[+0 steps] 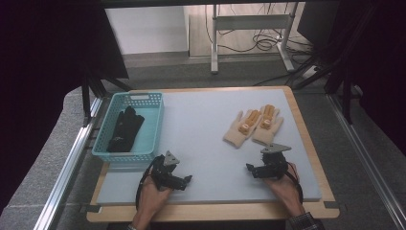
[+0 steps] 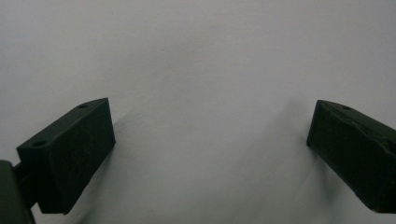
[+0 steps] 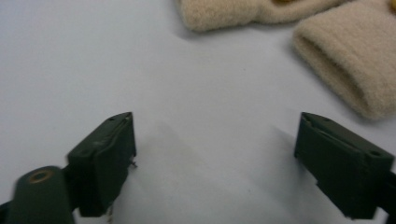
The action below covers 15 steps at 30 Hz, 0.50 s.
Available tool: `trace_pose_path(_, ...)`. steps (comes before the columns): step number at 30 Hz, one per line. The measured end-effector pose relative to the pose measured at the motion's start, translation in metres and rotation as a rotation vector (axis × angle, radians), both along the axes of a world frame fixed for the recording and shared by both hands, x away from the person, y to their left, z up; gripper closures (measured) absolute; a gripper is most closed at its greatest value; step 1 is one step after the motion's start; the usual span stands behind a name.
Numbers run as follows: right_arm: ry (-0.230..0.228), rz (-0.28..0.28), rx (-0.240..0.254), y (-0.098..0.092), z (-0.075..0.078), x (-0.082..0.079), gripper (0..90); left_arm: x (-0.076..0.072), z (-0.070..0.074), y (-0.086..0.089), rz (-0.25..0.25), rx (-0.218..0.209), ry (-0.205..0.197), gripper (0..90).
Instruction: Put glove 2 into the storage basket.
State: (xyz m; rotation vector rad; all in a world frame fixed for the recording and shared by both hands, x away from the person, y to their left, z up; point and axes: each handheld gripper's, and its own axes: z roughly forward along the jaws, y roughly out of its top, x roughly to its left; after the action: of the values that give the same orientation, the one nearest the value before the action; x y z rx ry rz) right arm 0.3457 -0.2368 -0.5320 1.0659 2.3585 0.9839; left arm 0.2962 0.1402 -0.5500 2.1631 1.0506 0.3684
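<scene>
Your right gripper rests low over the grey mat near the table's front edge, its jaws spread wide with nothing between them; in the right gripper view the same jaws gape over bare mat. Just beyond it lie the two beige gloves, side by side and touching, palms up with orange patches, their cuffs nearest your jaws but clear of them. Your left gripper sits at the front left, released too. Behind it stands the blue basket, holding a black glove.
</scene>
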Motion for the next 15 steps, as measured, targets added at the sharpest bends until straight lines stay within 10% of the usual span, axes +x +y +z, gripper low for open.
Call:
trace_pose_path(9,-0.012,-0.05,0.082,-0.007,0.034,0.023,64.6,0.0,0.0,0.0,-0.002,0.003,0.0,1.1)
trace_pose_path(15,-0.001,-0.085,0.085,-0.002,0.044,0.053,73.8,0.0,0.0,0.0,-0.002,0.002,0.0,1.1)
